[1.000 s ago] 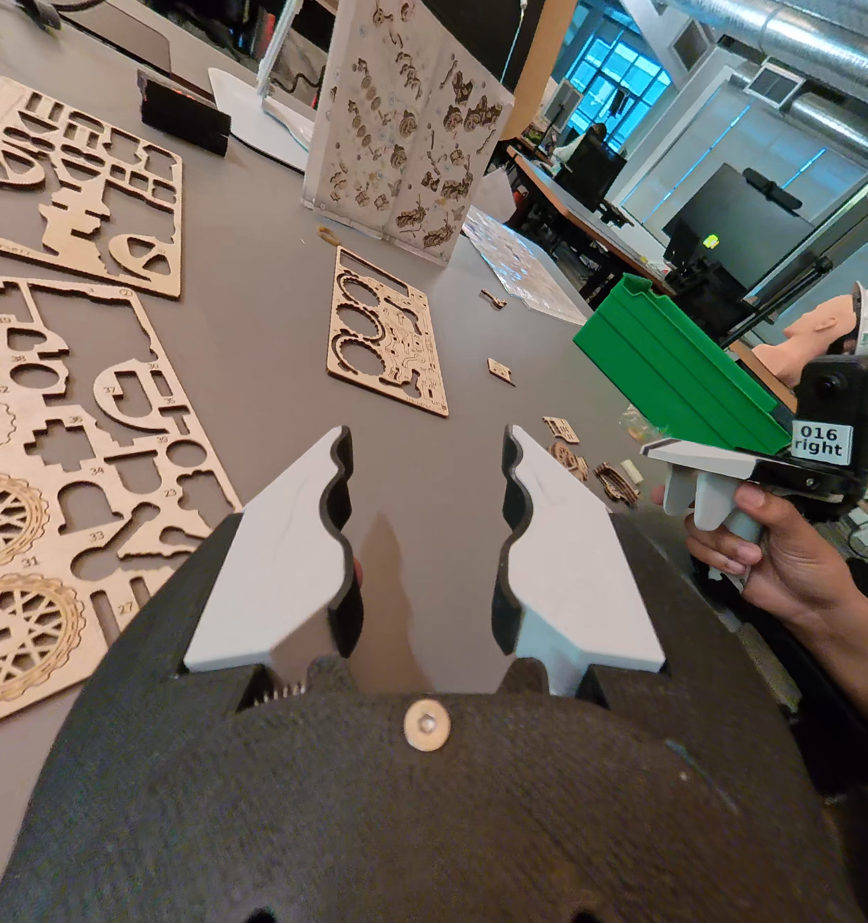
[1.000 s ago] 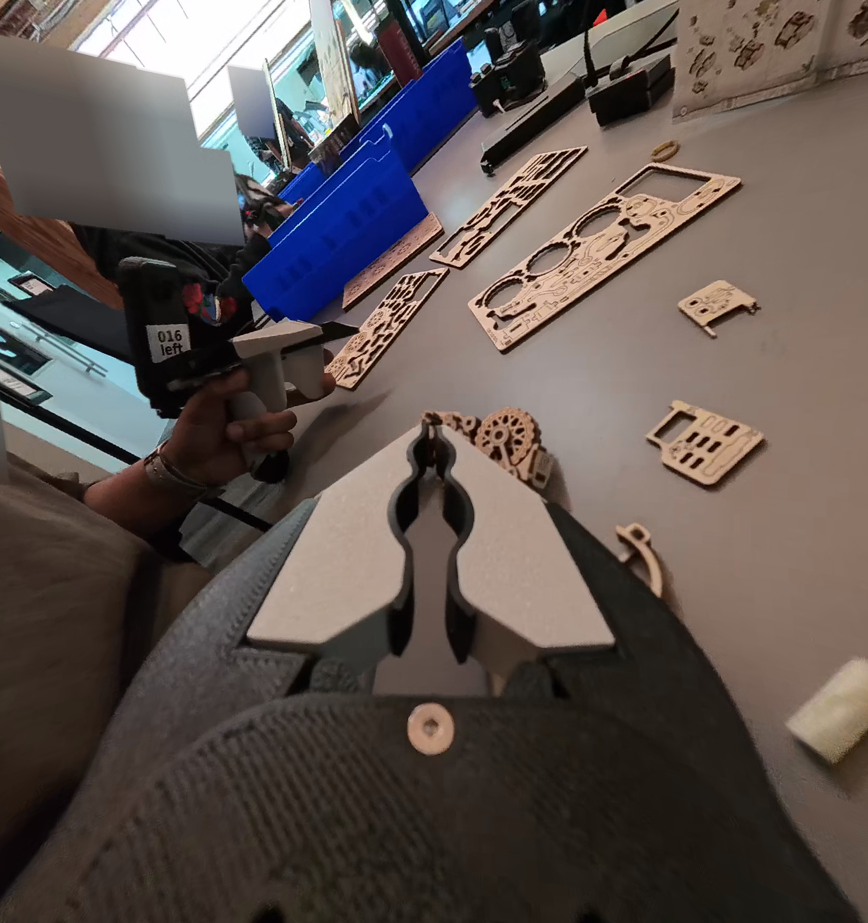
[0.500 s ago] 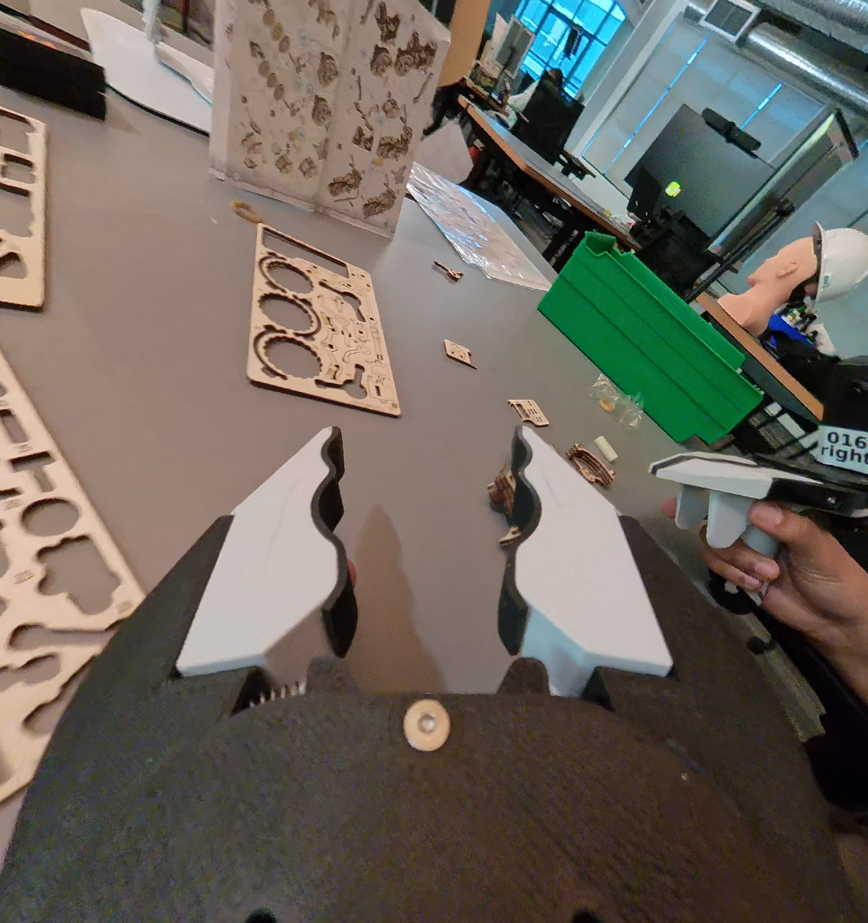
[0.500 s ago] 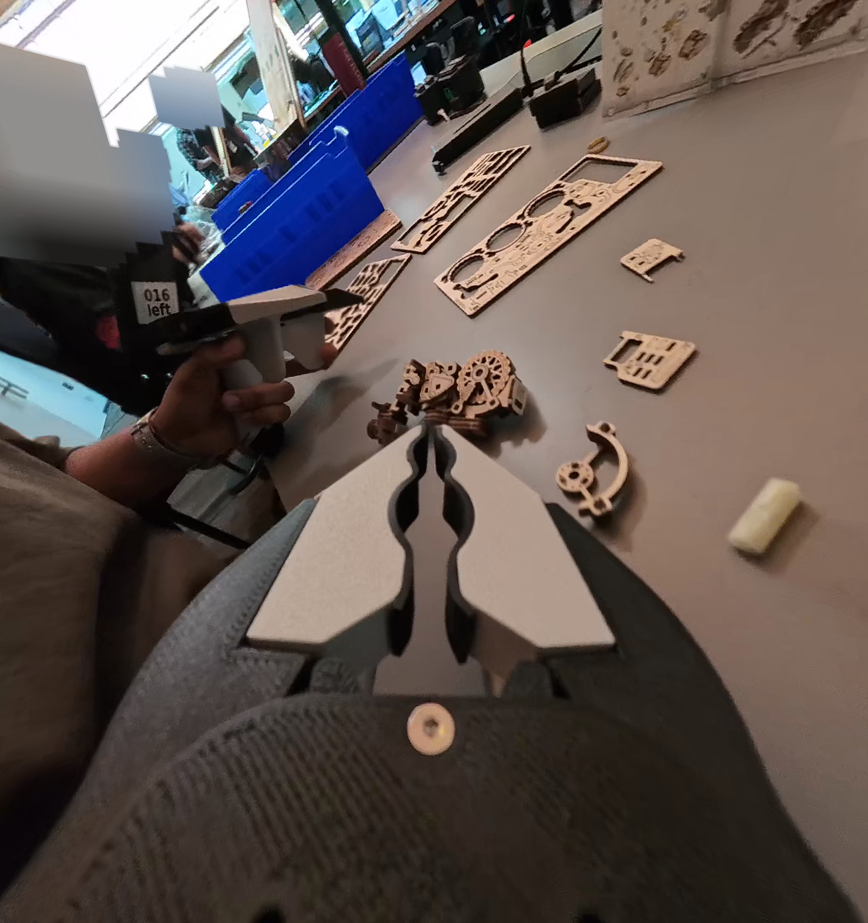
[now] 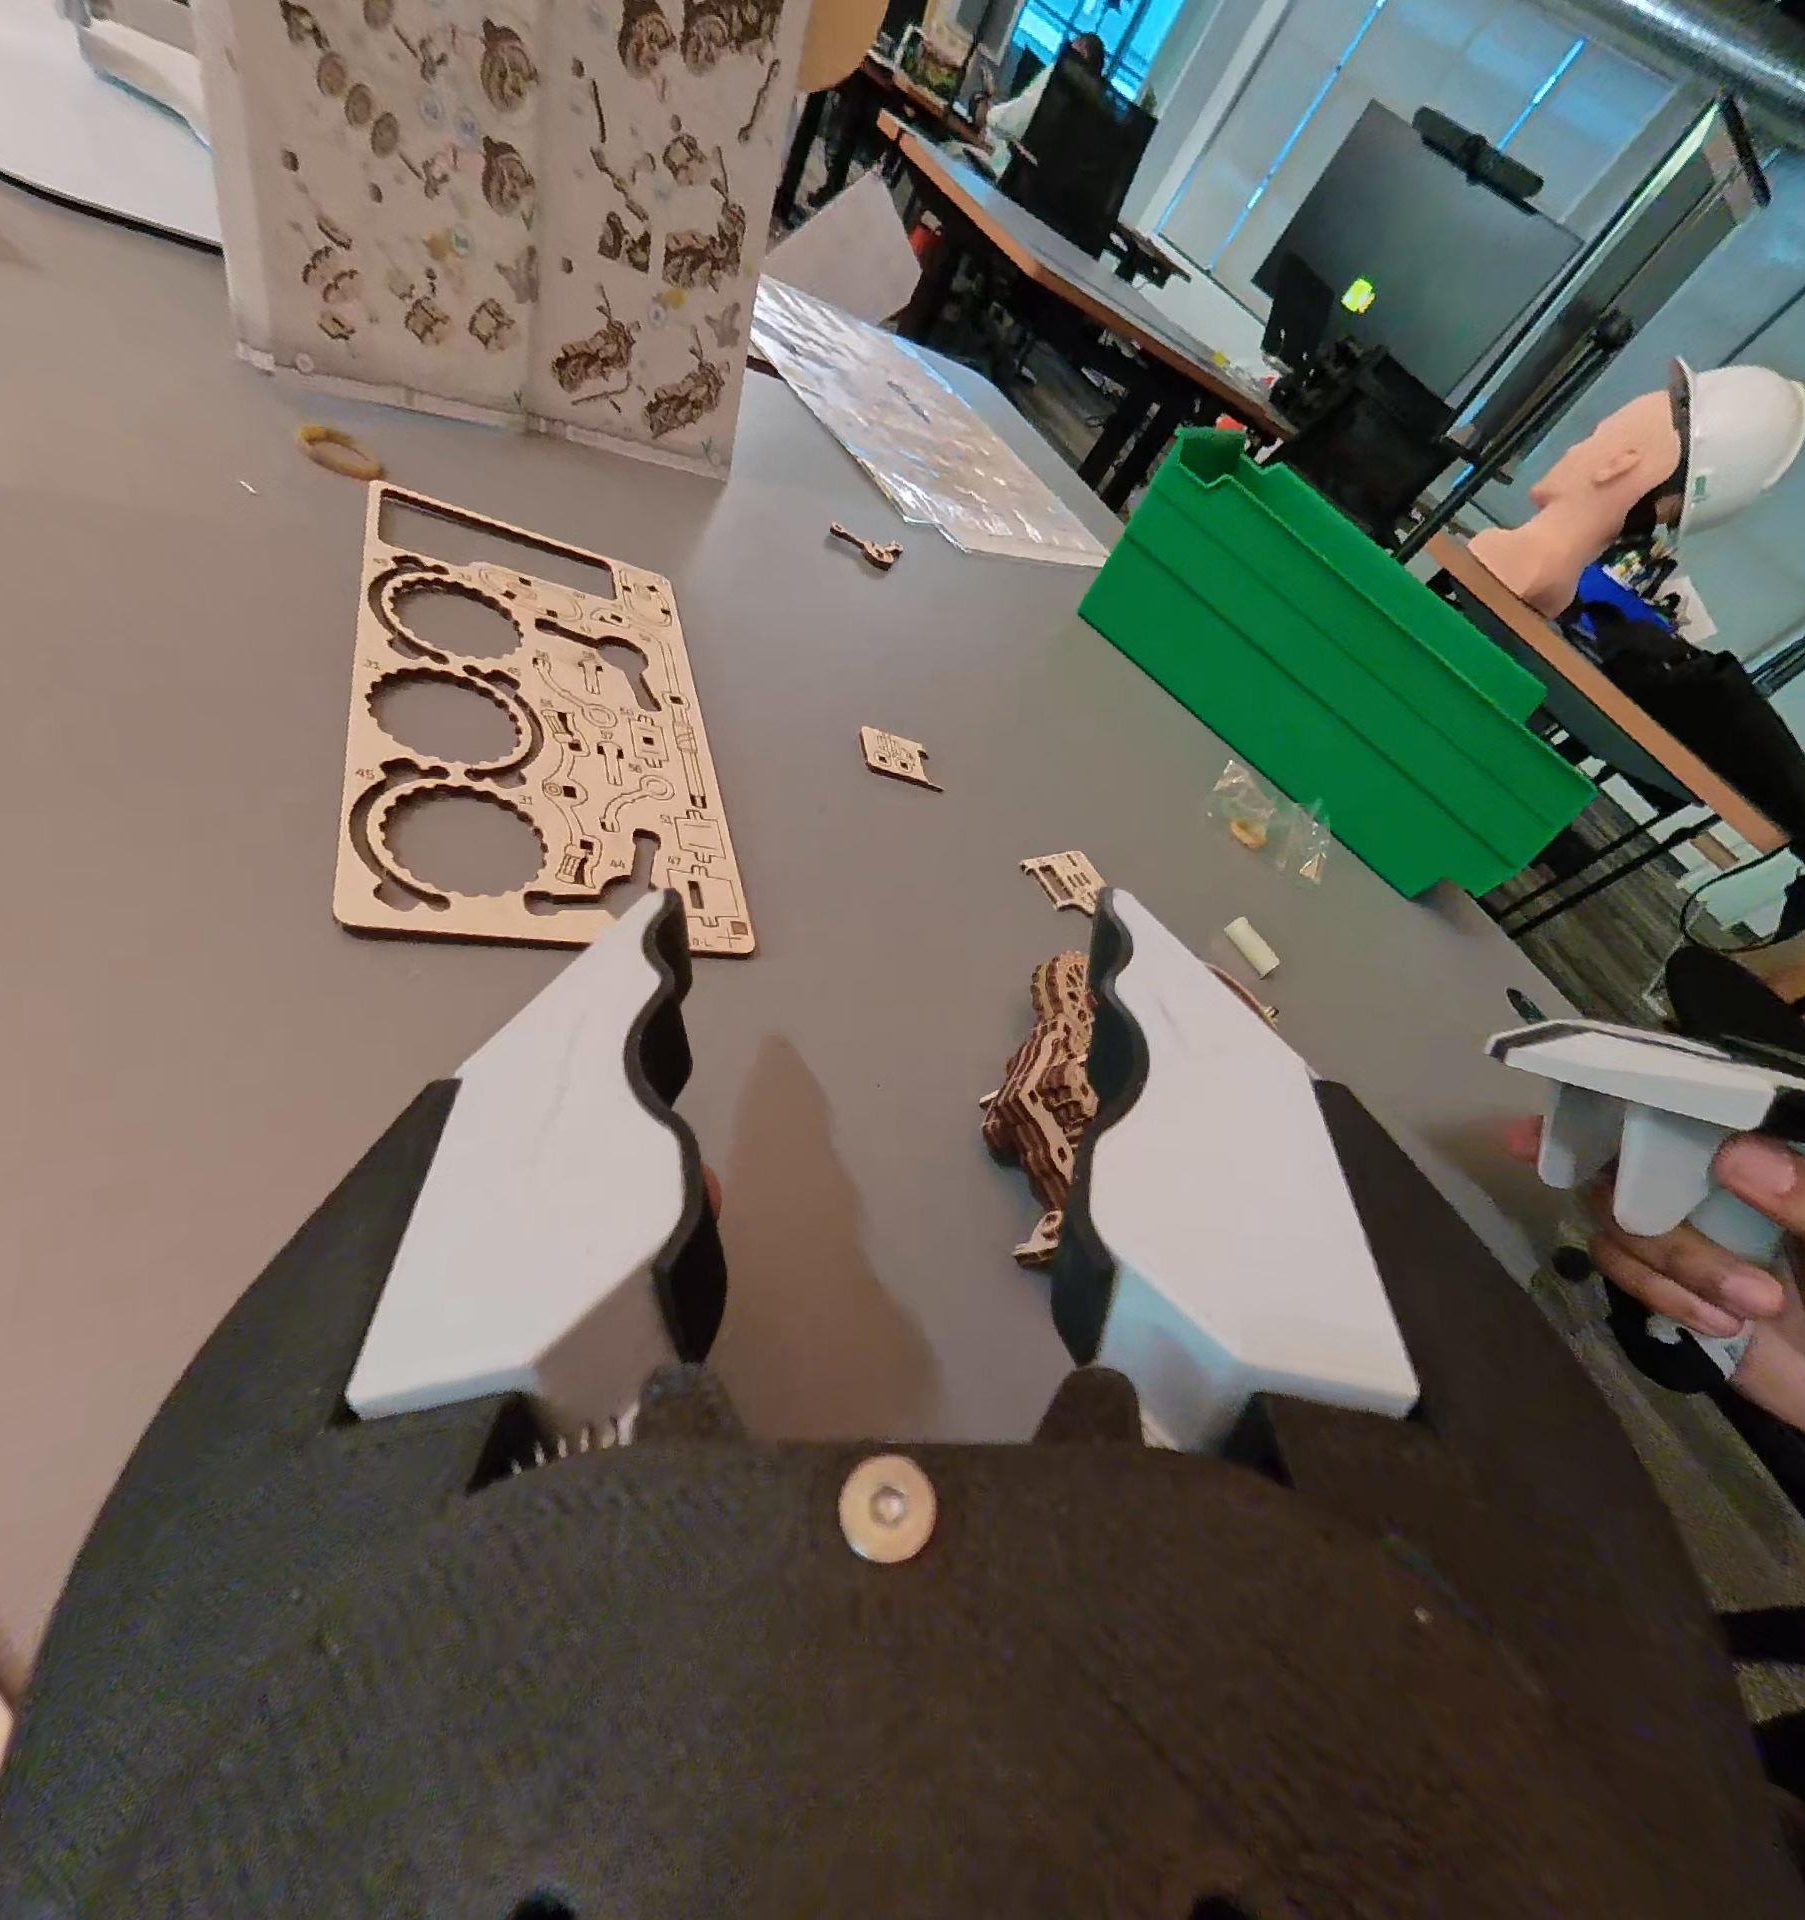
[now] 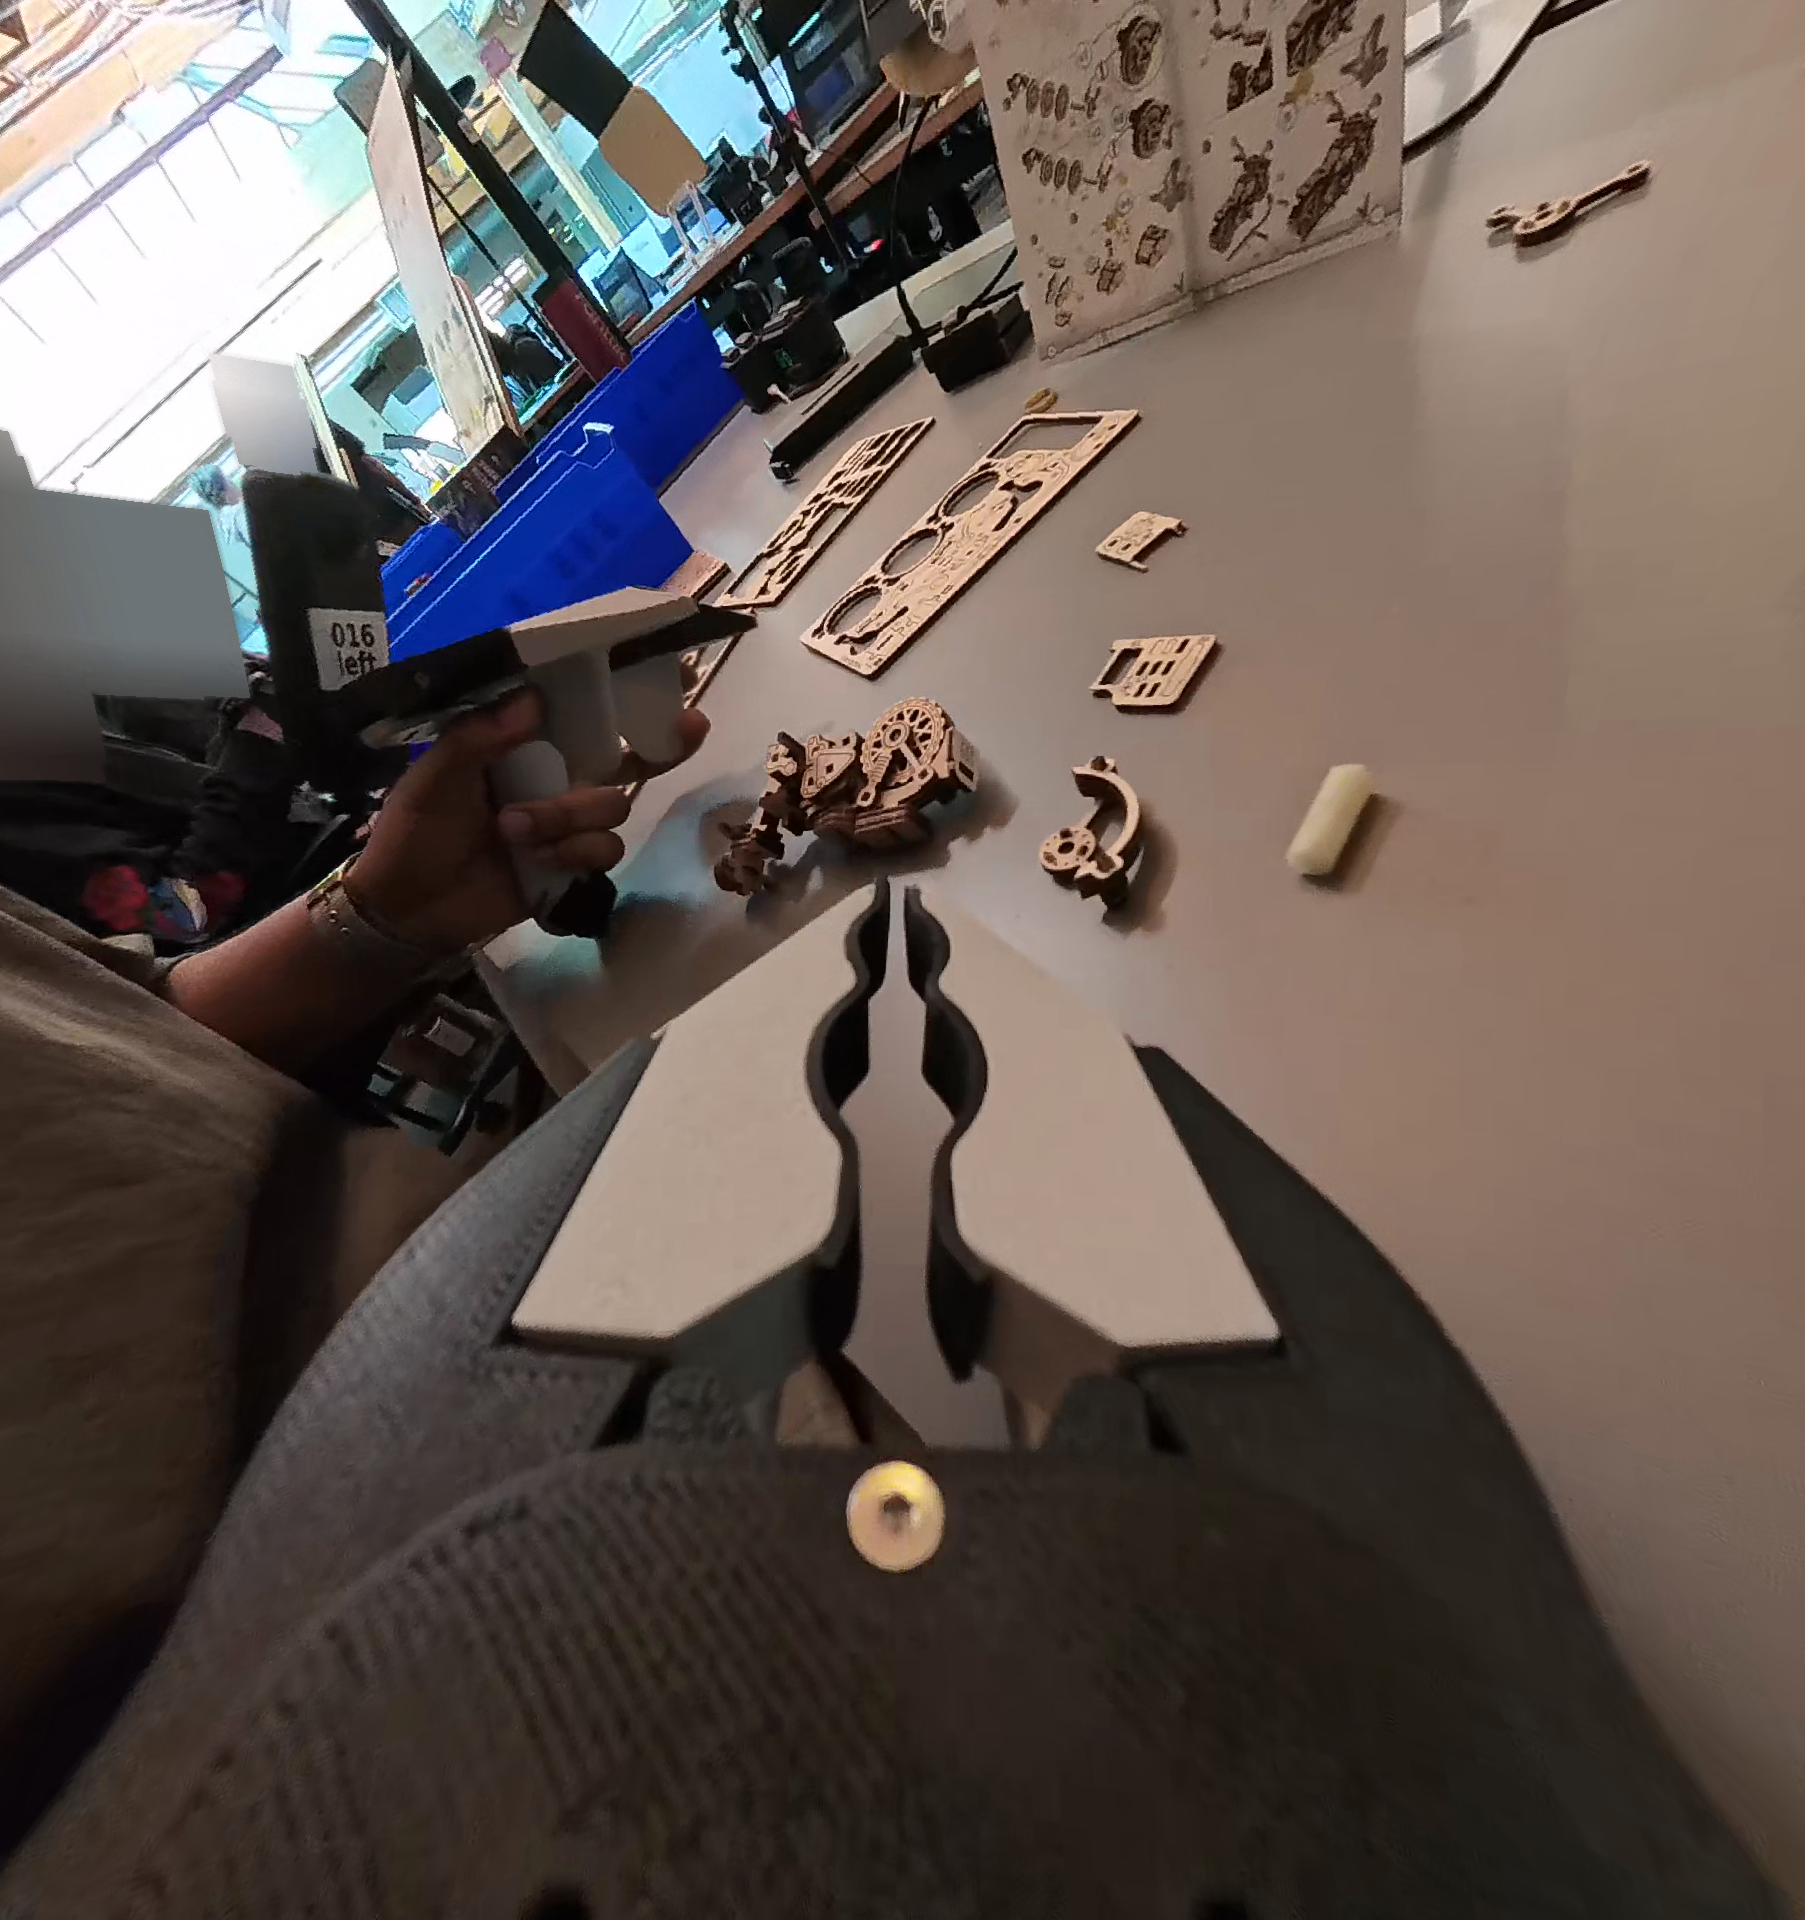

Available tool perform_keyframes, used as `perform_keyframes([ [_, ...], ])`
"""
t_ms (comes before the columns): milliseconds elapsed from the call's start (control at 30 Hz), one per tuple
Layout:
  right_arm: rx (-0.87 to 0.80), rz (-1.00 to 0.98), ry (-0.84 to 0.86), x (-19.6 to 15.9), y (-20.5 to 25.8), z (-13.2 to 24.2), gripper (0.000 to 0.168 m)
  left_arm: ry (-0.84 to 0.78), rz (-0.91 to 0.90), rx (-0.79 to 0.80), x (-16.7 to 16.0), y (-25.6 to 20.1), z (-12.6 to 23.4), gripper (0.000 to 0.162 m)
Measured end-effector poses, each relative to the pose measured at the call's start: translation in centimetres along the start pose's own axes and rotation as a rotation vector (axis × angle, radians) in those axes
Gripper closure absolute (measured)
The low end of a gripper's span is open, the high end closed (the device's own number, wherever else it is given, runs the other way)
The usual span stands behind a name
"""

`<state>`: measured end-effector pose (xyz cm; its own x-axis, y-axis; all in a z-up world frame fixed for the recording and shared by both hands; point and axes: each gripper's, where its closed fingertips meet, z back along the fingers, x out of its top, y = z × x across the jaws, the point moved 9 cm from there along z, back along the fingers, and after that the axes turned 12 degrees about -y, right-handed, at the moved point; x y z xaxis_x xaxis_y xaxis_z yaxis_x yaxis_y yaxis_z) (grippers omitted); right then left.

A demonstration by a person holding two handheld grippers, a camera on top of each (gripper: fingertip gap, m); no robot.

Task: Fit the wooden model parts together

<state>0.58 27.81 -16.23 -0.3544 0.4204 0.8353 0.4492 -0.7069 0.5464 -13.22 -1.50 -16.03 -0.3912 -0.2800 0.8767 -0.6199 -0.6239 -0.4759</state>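
A partly built wooden model (image 6: 856,779) lies on the grey table (image 6: 1500,1039). It also shows in the left wrist view (image 5: 1049,1081), just beside the inner edge of my left gripper's right finger. My left gripper (image 5: 887,914) is open and empty, above the table. My right gripper (image 6: 896,891) is shut and empty, a short way in front of the model. A curved wooden part (image 6: 1095,836) lies right of the model. Two small flat slotted parts (image 6: 1152,670) (image 6: 1137,538) lie farther back.
A punched-out wooden sheet (image 5: 524,727) lies left of centre. A pale stick (image 6: 1329,821) lies right of the curved part. A green bin (image 5: 1324,665) and a small plastic bag (image 5: 1272,821) are at the right, blue bins (image 6: 565,540) at the far left. An instruction sheet (image 5: 482,208) stands at the back.
My left gripper swung right, bringing the model in beside its right finger; it stays open. My right gripper drew back from the model and stays shut.
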Motion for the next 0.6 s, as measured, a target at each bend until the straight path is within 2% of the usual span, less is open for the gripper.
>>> perform_keyframes([
  [367, 0.017, -0.017, 0.019, -0.1, -0.2, -0.7, 0.166, -0.009, 0.0, 0.007, 0.0, 0.0, 0.1, 0.089],
  [600, 0.061, -0.039, 0.029, 0.1, -0.3, -1.7, 0.165, -0.096, -0.048, 0.077, 0.8, 0.2, 1.5, 0.088],
])
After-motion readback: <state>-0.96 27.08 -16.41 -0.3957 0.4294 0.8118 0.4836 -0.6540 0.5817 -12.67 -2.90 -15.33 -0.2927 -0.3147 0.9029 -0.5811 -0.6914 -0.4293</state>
